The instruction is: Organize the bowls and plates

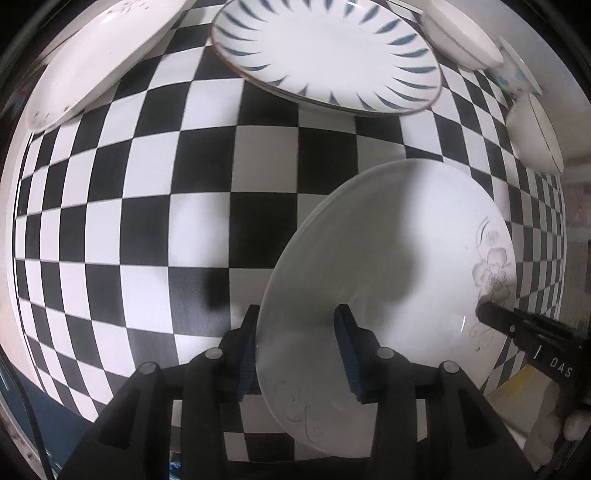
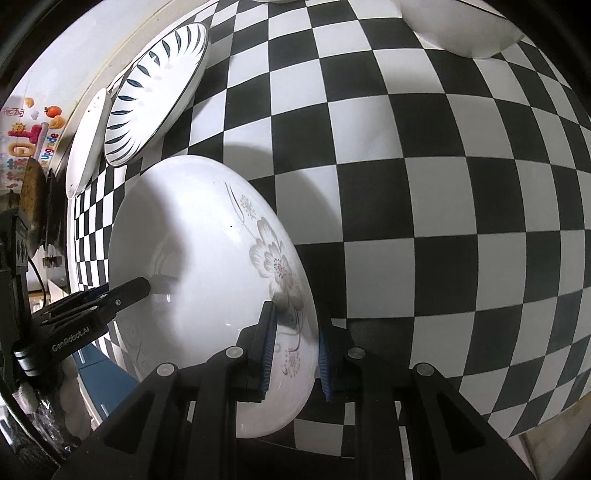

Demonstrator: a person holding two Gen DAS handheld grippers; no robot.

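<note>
A white plate with a grey flower print (image 1: pixel 388 258) is held over the checkered table by both grippers. My left gripper (image 1: pixel 295 350) straddles its near rim, one finger on each side of the rim, jaws wide apart. My right gripper (image 2: pixel 293 354) is closed on the opposite rim beside the flower print (image 2: pixel 277 269). The right gripper's finger shows in the left wrist view (image 1: pixel 495 314); the left gripper's finger shows in the right wrist view (image 2: pixel 129 291). A blue-striped plate (image 1: pixel 328 51) lies at the far side.
Another white floral plate (image 1: pixel 99 59) lies far left. Several white bowls (image 1: pixel 461 33) sit at the far right, one with blue marks (image 1: pixel 517 74). The checkered table (image 1: pixel 147 221) ends at the right edge. The striped plate (image 2: pixel 155 92) and a white plate (image 2: pixel 86 147) show in the right wrist view.
</note>
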